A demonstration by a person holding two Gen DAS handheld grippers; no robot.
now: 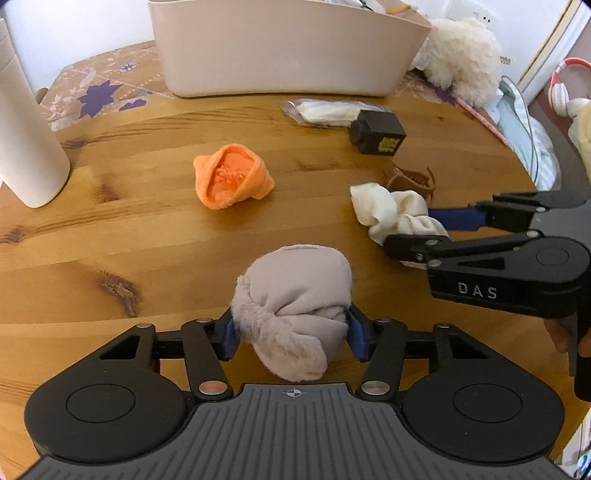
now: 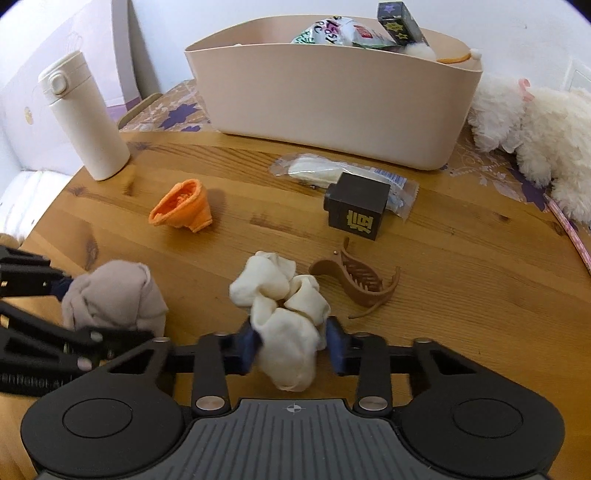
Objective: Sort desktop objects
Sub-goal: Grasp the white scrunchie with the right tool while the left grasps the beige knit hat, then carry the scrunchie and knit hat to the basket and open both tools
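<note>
Left gripper clamps grey sock; right gripper clamps cream sock.

A round table holds everything. At its far edge stands a bin with packets and a box inside. Left of the bin stands a bottle; right of it lies a plush toy. Just before the bin lies a wrapped pack, with a small cube touching its right end. Left of these, alone, sits a rolled sock. Nearer, a hair claw lies beside, possibly touching, a scrunchie. Left of the scrunchie sits a sock ball. Headphones lie beyond the table's right edge.
</note>
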